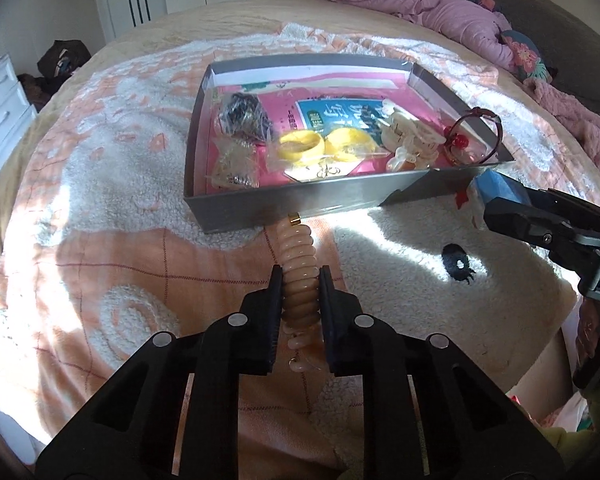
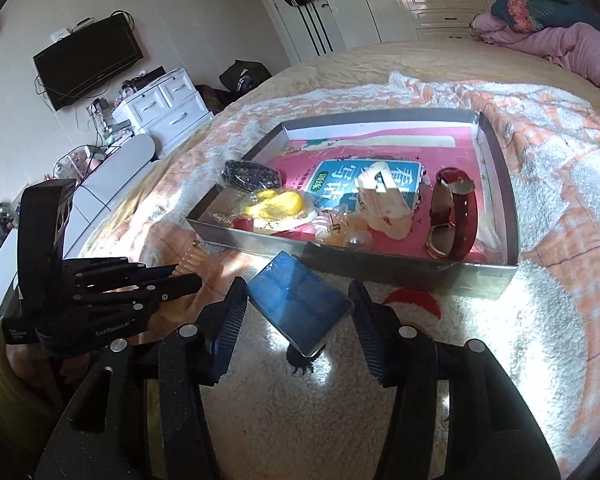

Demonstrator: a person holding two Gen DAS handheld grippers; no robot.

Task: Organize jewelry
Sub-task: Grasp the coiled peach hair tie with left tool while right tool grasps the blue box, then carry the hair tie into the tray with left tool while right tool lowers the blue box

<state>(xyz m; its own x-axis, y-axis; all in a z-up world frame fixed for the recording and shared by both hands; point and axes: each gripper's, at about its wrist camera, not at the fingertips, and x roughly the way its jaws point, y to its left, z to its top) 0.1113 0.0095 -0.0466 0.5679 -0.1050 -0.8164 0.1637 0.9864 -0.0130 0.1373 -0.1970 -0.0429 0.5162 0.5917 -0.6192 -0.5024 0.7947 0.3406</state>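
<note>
My left gripper is shut on a beige coiled bracelet. The coil's gold-capped end reaches the front wall of the grey tray. From the right wrist view this gripper sits left of the tray with the coil poking past its tips. My right gripper is shut on a small blue box, held tilted just before the tray; the box also shows at the tray's right corner. Inside lie yellow bangles, a red watch, a cream hair clip and bagged dark beads.
The tray rests on a fluffy pink-and-white blanket spread over a bed. A purple quilt is heaped at the far right. White drawers and a wall TV stand beyond the bed's left side.
</note>
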